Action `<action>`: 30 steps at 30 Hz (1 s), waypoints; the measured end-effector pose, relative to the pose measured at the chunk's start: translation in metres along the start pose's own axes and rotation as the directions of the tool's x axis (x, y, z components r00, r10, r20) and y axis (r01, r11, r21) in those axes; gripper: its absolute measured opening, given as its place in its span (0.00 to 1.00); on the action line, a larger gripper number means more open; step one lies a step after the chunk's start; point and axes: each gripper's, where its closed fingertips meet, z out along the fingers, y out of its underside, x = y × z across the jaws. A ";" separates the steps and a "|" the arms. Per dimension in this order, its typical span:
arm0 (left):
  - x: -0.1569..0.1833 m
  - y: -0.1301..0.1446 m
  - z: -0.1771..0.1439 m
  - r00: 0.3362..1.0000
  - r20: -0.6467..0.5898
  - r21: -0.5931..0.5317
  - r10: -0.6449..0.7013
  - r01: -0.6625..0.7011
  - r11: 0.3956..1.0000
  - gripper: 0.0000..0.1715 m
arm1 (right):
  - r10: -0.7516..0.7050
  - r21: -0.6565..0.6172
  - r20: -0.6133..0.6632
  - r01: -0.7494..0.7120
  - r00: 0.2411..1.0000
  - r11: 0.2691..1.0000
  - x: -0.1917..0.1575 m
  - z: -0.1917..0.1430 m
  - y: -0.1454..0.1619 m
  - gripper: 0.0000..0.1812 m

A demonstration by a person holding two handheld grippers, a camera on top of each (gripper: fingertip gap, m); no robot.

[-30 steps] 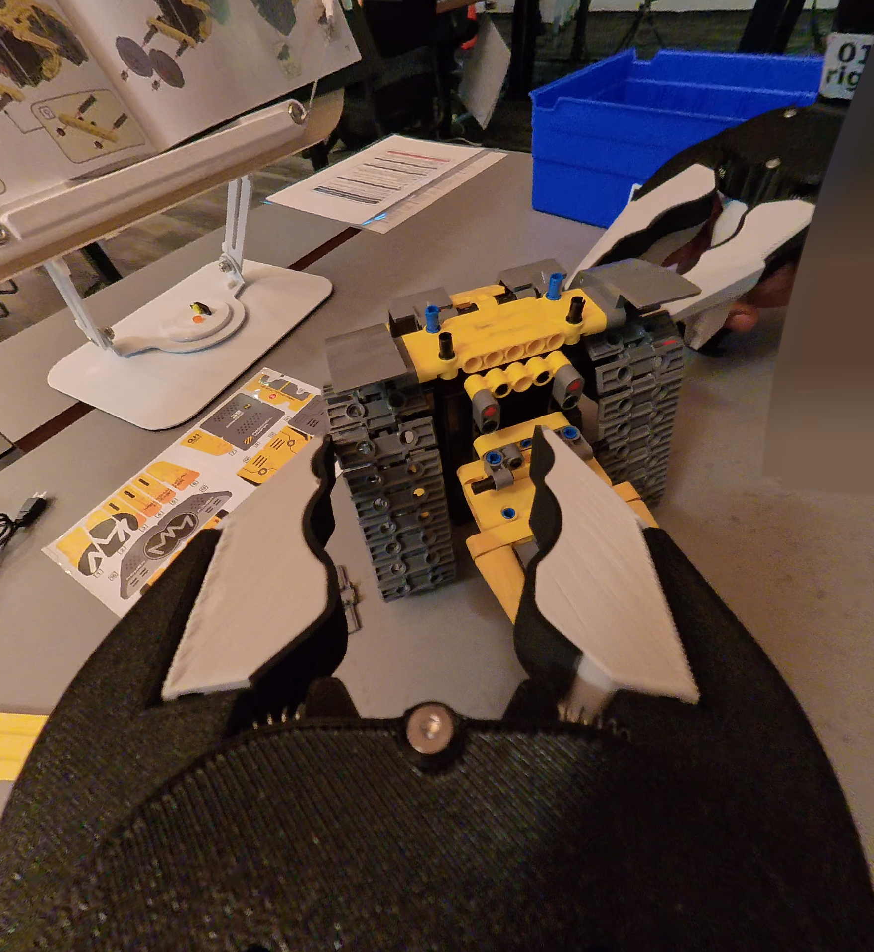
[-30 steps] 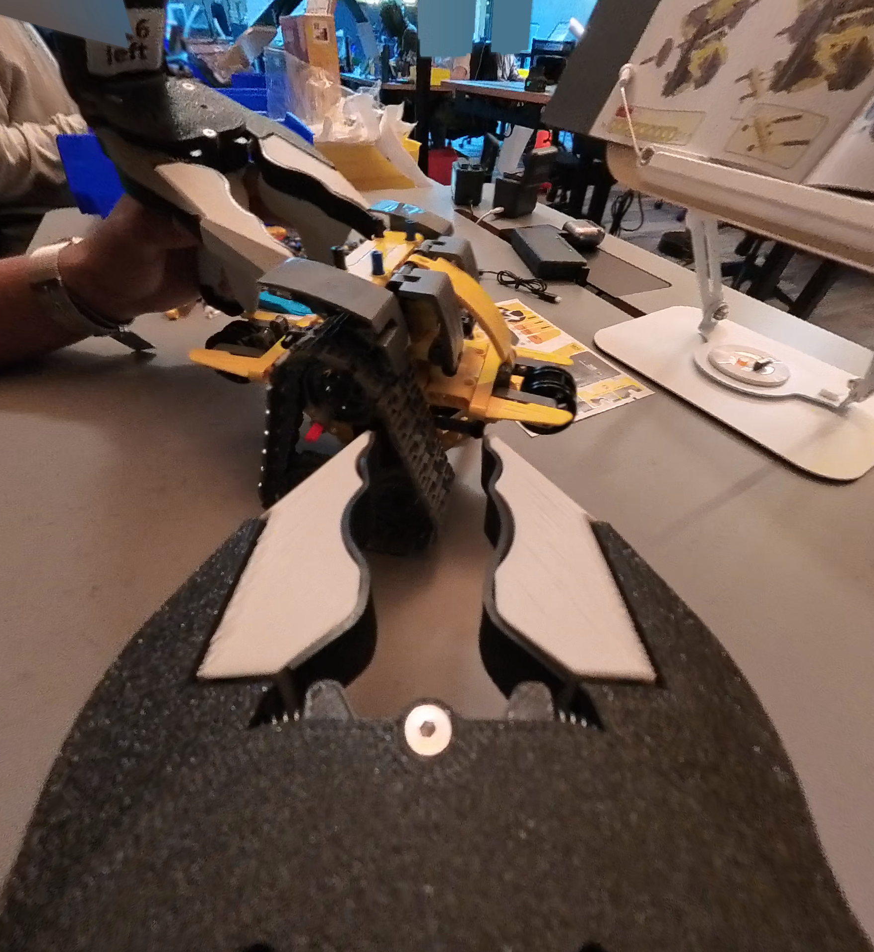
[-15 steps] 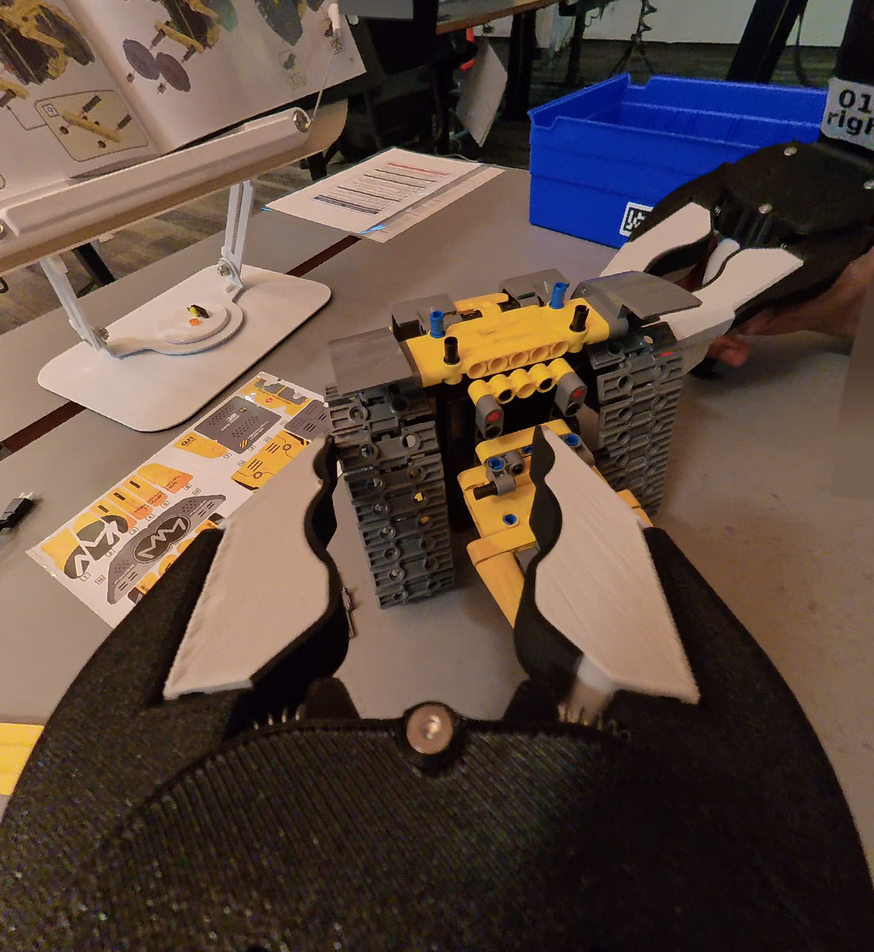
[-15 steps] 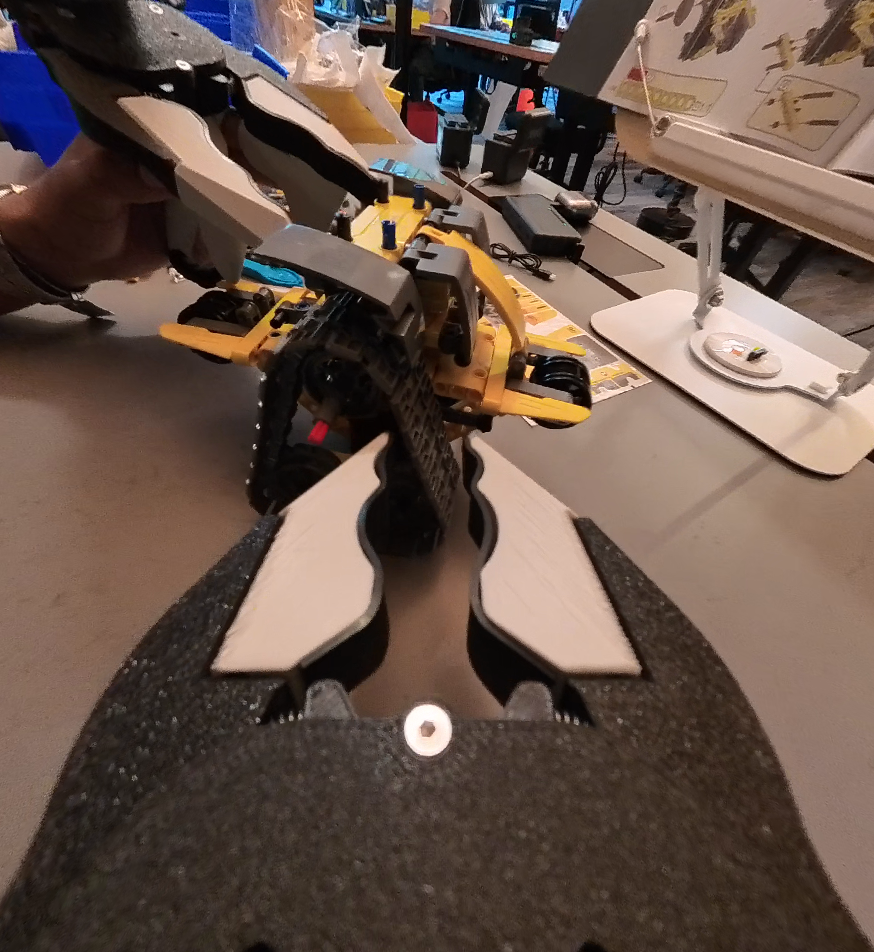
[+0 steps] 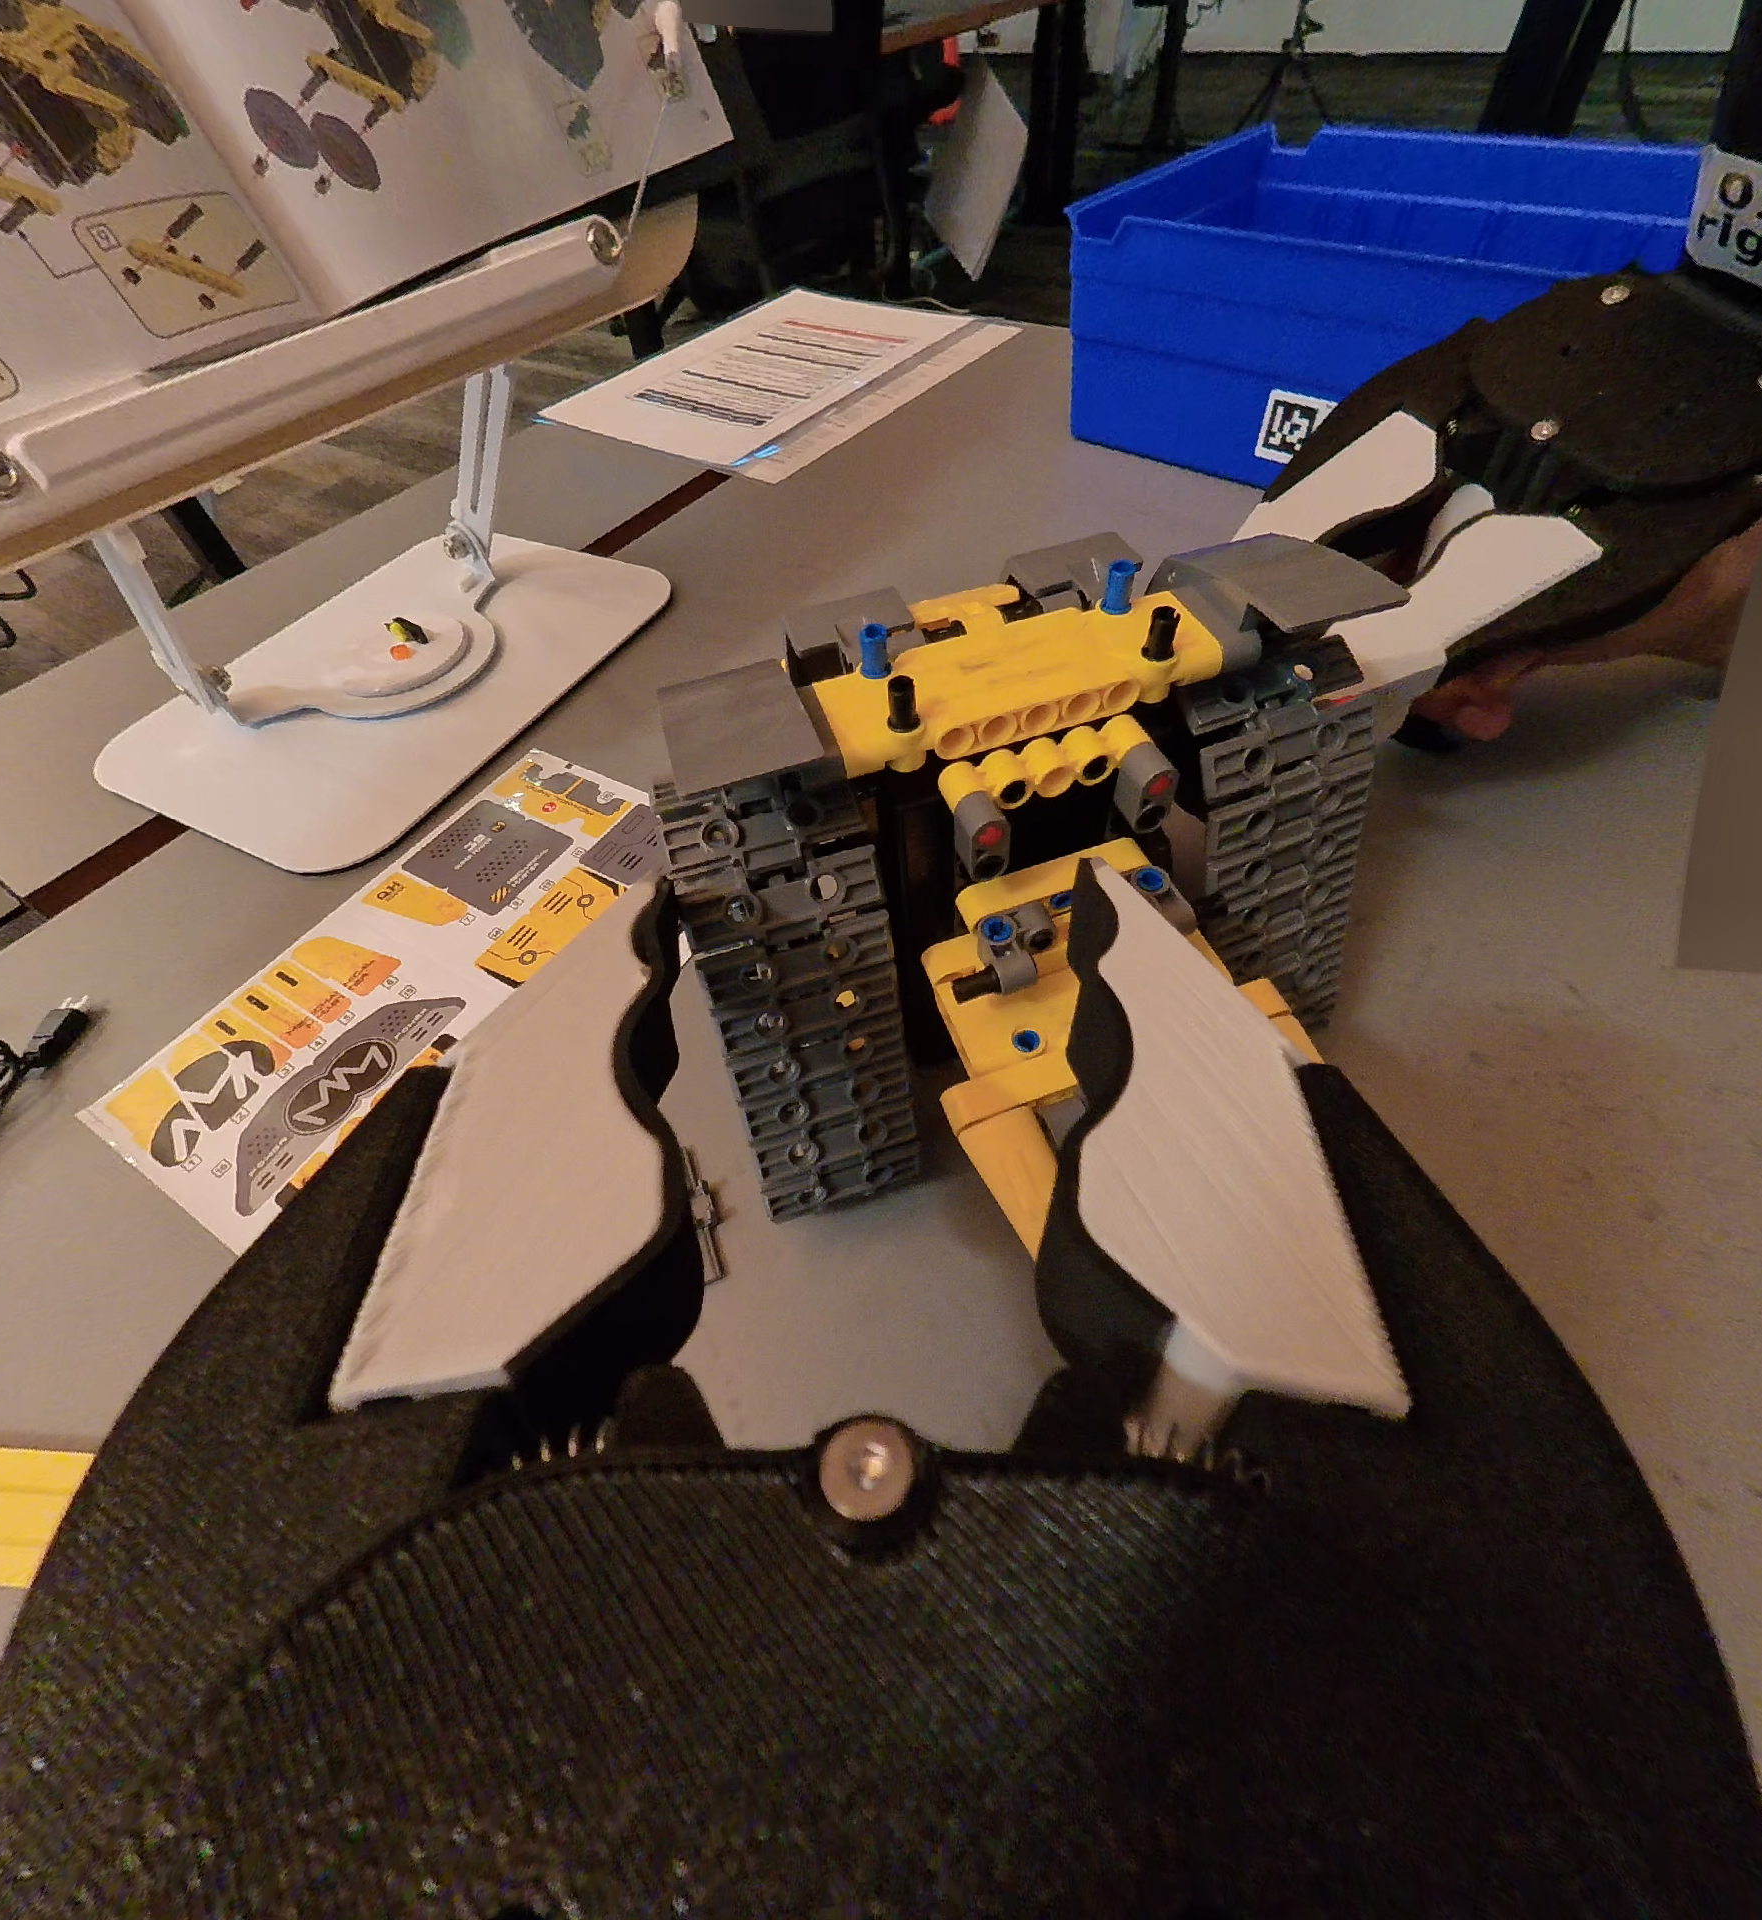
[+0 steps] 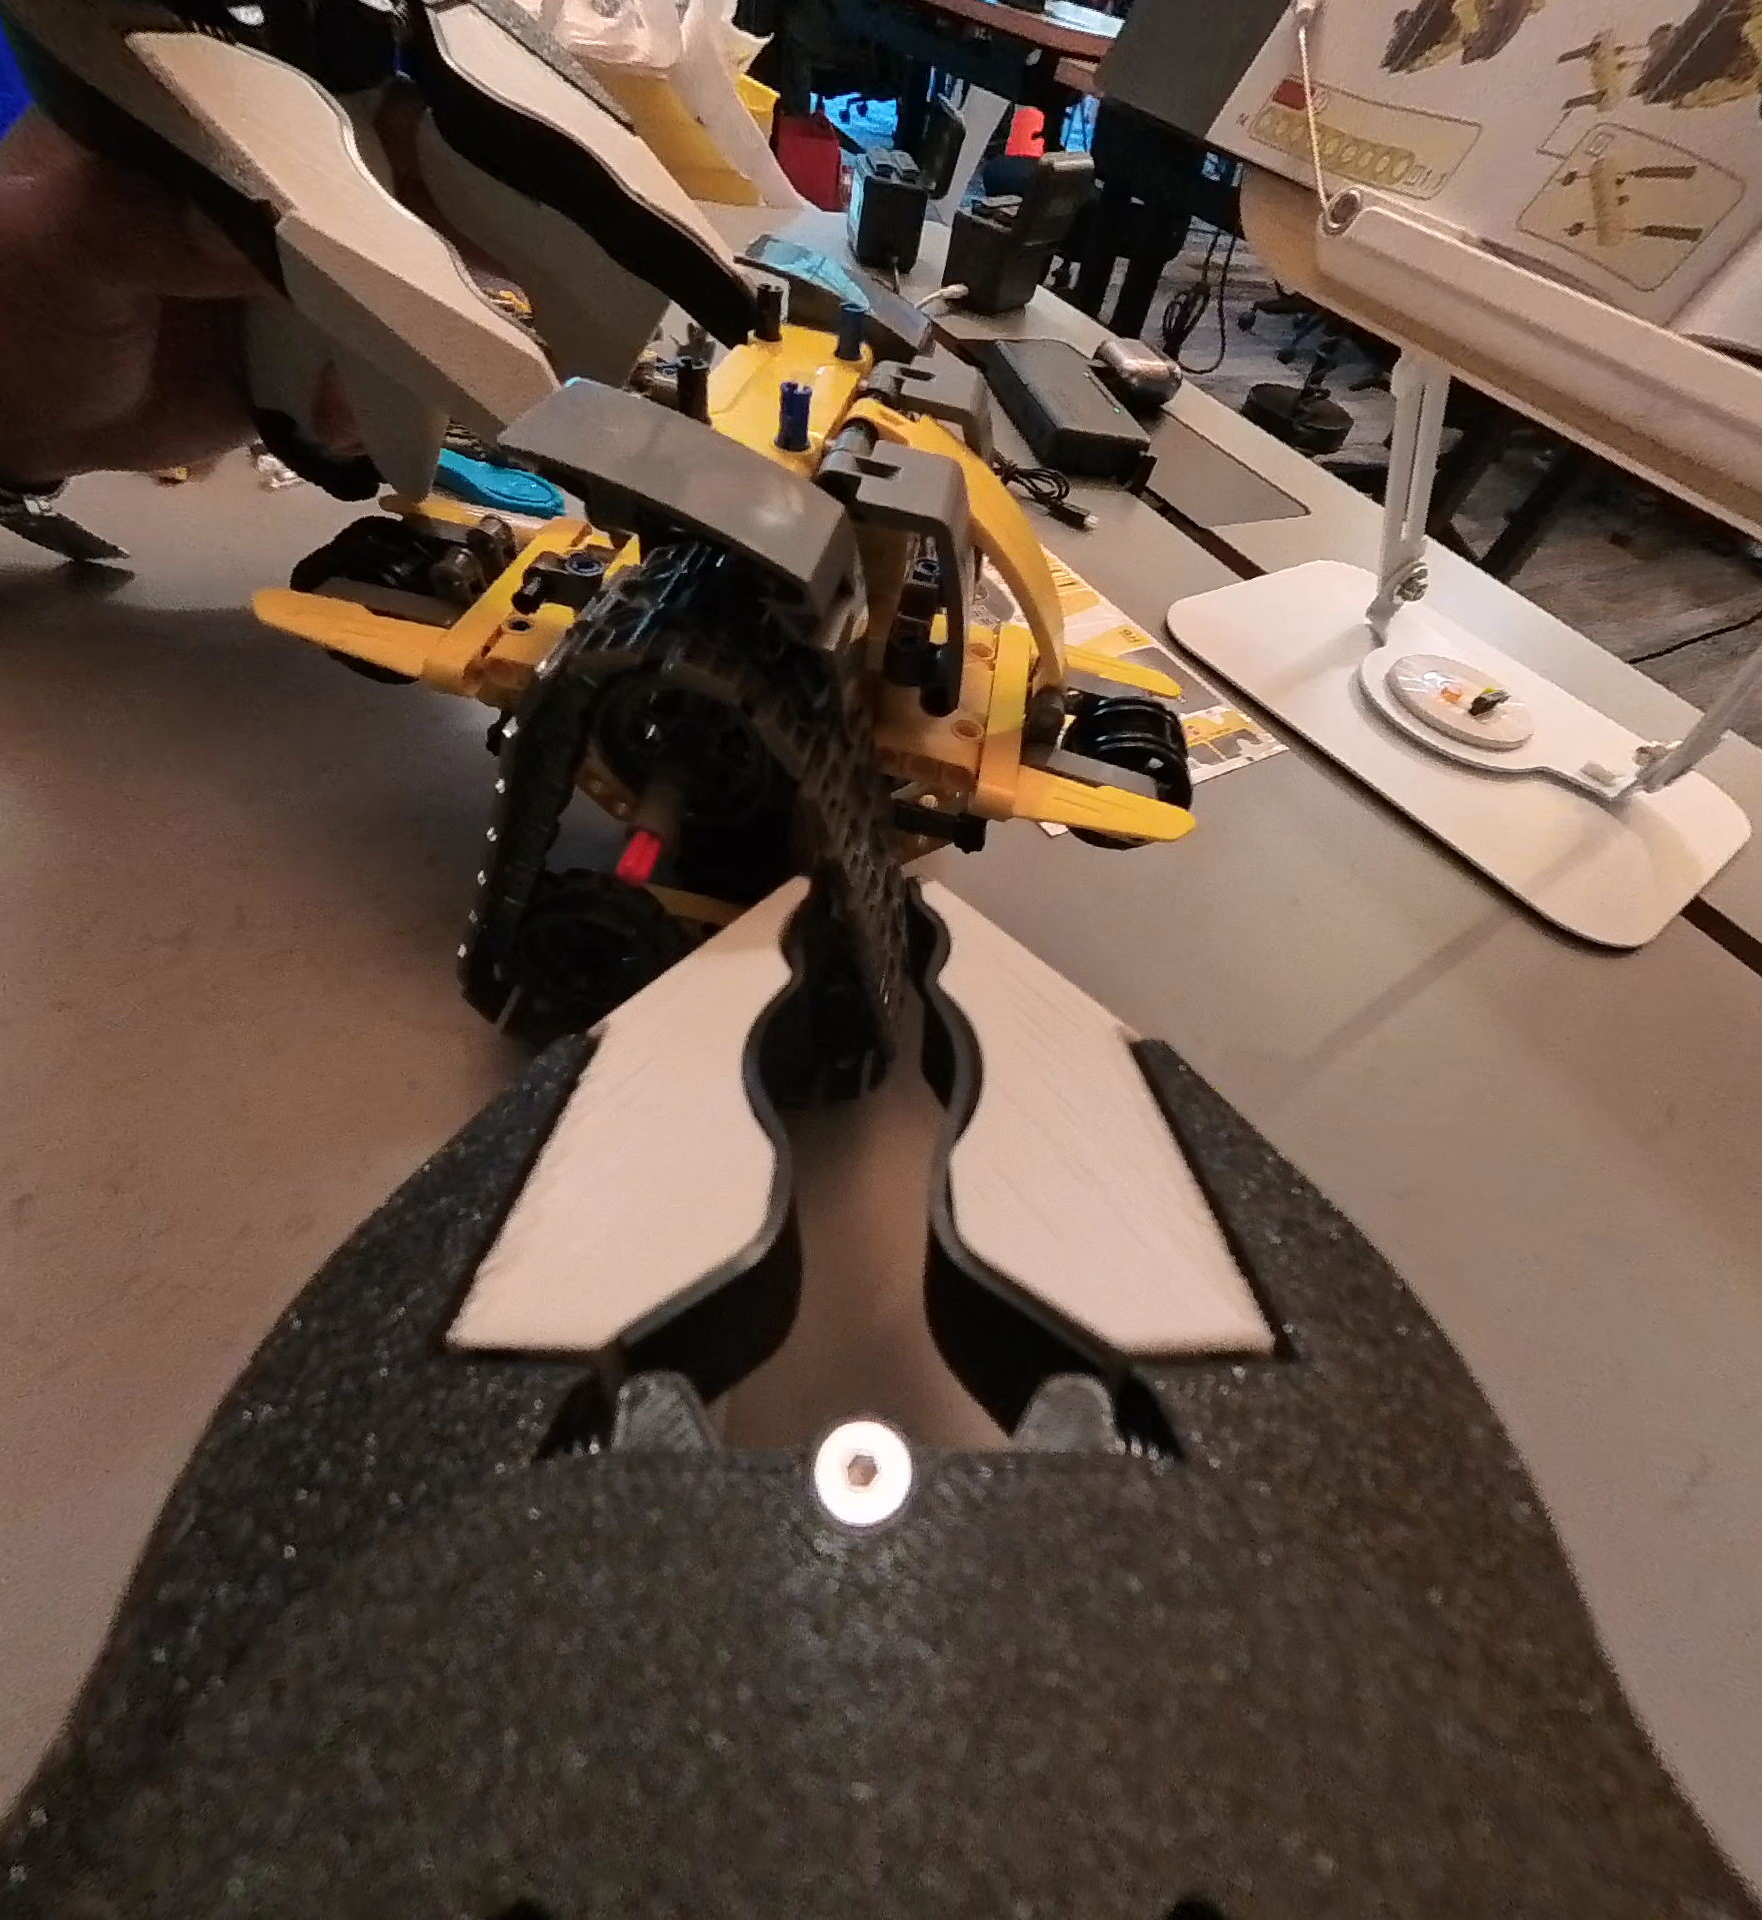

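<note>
The right tool (image 6: 861, 914) pinches the grey track (image 6: 861, 883) of the yellow brick vehicle (image 5: 1022, 707) on the bench (image 5: 1479, 1091), while the left tool (image 5: 872, 925) hangs spread wide above it.

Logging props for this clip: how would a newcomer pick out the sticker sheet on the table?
Start at the white book stand on the grey table. Just in front of its base, left of the yellow and grey brick vehicle, lies the sticker sheet. It alone is flat, printed with yellow and grey decals.
</note>
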 end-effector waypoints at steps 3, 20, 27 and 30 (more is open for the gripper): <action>0.001 0.000 0.000 1.000 -0.006 -0.004 -0.003 0.003 1.000 0.43 | 0.017 -0.004 -0.008 -0.017 1.000 1.000 0.003 0.000 0.001 0.07; 0.002 0.003 0.002 1.000 -0.014 -0.014 -0.006 0.005 1.000 0.43 | 0.064 -0.030 -0.018 -0.065 0.998 0.997 0.010 -0.001 0.006 0.03; 0.004 0.007 0.005 1.000 -0.012 -0.036 0.018 -0.019 0.999 0.43 | 0.113 -0.043 -0.002 -0.113 0.994 0.993 0.013 -0.003 0.009 0.02; 0.004 0.007 0.006 1.000 -0.010 -0.038 0.021 -0.021 0.999 0.43 | 0.108 -0.044 -0.004 -0.108 0.994 0.993 0.012 -0.003 0.009 0.02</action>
